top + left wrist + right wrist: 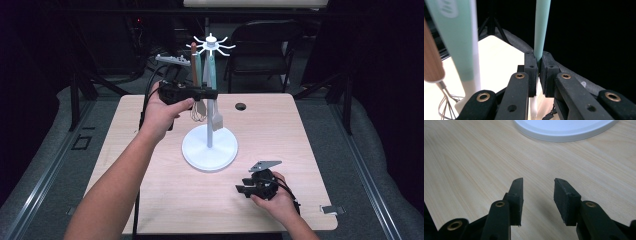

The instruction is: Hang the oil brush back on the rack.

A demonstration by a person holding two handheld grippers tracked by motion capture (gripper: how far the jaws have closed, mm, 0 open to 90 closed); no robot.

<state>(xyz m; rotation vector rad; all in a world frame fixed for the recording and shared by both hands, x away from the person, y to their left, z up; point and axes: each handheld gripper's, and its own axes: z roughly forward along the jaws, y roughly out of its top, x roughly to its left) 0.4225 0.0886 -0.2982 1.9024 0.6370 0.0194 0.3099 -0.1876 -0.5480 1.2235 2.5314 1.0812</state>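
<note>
setting: pale wooden table with a dark room all around; black folding chair well behind the far edge, beyond both tongs.

rack: white utensil stand with a round base, a thin pole and a crown of hooks on top; between the two tongs, nearer the left one.

left tongs: left gripper raised above the table beside the pole, carried in the left hand; clenched on the mint green handle.

held thing: mint green handle upright, rising straight out from between the two black pads in the left gripper view; pads pressed against it on both sides; white lower end visible below the pads in that view.

in the way: just to the left of the clamped handle, a broader mint green utensil with a white edge, and a wooden-handled whisk with its wire loops low down; both close beside the left tongs, hanging among the same hooks in the high view.

right tongs: right gripper low near the front of the table, in the right hand, well apart from the held handle; released, jaws apart with bare wood between them.

ahead of right tongs: rim of the white base just past the pads, not touching them.

small detail: dark round hole in the table, beyond the rack base.
</note>
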